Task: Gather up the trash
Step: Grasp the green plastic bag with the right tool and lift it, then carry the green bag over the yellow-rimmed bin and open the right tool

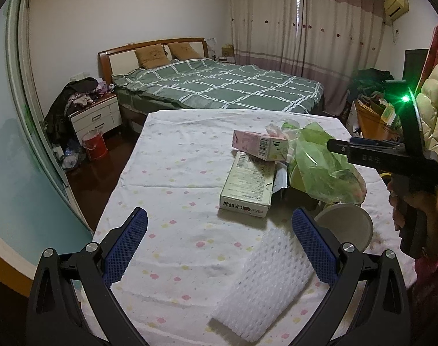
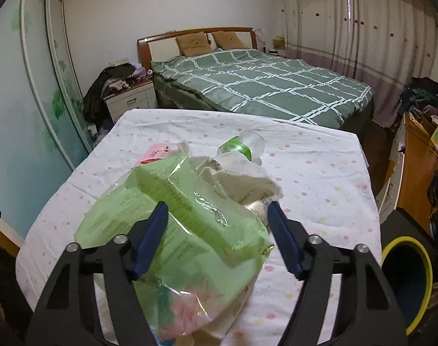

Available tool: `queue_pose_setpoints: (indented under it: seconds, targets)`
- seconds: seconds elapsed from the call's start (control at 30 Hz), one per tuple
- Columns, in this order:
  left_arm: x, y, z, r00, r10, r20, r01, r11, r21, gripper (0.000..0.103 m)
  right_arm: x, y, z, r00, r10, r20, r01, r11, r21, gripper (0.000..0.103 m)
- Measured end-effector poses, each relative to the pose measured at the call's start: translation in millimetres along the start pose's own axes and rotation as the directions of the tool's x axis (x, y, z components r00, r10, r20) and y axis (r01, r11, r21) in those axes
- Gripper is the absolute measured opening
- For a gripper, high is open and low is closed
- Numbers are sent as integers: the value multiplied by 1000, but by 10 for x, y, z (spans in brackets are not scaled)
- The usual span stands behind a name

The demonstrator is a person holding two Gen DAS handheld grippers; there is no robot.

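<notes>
A heap of trash lies on a table with a white flowered cloth [image 1: 172, 173]: a pale green carton [image 1: 247, 187], a pink carton [image 1: 259, 144] on it, a crumpled green plastic bag [image 1: 322, 167], a white foam net sleeve [image 1: 265, 276] and a white paper cup [image 1: 348, 225] on its side. My left gripper [image 1: 219, 225] is open above the cloth, its right finger beside the foam sleeve. My right gripper [image 2: 216, 216] is open with the green bag [image 2: 172, 219] between its fingers. Behind the bag lie crumpled tissue [image 2: 242, 176] and a clear bottle with a green label [image 2: 242, 144].
A bed with a green checked cover [image 1: 219, 86] stands beyond the table. A nightstand piled with clothes [image 1: 95, 115] and a red bin [image 1: 95, 144] are at the left. A black bin with a yellow rim [image 2: 403, 279] stands right of the table. Cluttered shelves [image 2: 420, 150] are at the right.
</notes>
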State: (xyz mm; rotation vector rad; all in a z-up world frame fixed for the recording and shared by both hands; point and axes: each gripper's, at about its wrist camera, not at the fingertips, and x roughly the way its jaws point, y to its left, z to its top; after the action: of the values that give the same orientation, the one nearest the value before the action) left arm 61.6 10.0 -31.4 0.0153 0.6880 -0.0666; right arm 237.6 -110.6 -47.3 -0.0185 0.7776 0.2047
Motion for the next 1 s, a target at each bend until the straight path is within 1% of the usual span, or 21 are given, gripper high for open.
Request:
queue_pose_setpoints:
  seconds: [0.1,0.17,0.23,0.27,0.4,0.47,0.57,0.63,0.7,0.8,0.87,0.9,1.0]
  targets:
    - [39,-33,17,1000,-7,-7,7,1000,9,99,113,-47,12,998,42,-35,-42,999,13,41]
    - [69,-42,27,1000,-11,-10,11,1000,11,99,141,-77,5,996,71,-48,-70,997,27,13]
    - [93,-49,33,1000,-11,-12,12,1000,11,99,76,-99,-1,994,103,-33,-102,994,47,7]
    - [103,-50,36,1000,-11,-13,11,1000,12,99,36,-104,2,994,103,-20,-102,994,47,4]
    - [137,-72,59,1000,-14,-17,15,1000,16,99,-228,-138,39,992,122,38,-124,991,51,3]
    - [142,-102,76,1000,-22,-15,23,999,22,99,-383,-186,61,991,115,70,-119,992,52,3]
    - [136,-162,93,999,-38,-11,39,999,37,99,-597,-359,73,991,71,113,-80,994,80,3]
    - [137,-230,103,999,-54,-7,54,997,50,99,-703,-539,43,992,29,122,-43,993,110,3]
    - [150,-305,107,997,-73,-8,73,995,63,99,-799,-818,-28,992,-36,121,16,987,162,3]
    - [163,-430,112,995,-98,-12,99,992,83,99,-894,-1251,-184,987,-131,95,106,966,238,3]
    - [184,-502,113,994,-111,-15,112,989,94,99,-943,-1532,-310,976,-208,68,181,943,280,3]
    - [187,-532,109,993,-116,-16,117,988,98,99,-962,-1696,-387,965,-256,47,231,925,300,3]
    - [226,-633,108,991,-131,-21,132,985,108,99,-943,-2123,-627,942,-335,-21,321,877,358,3]
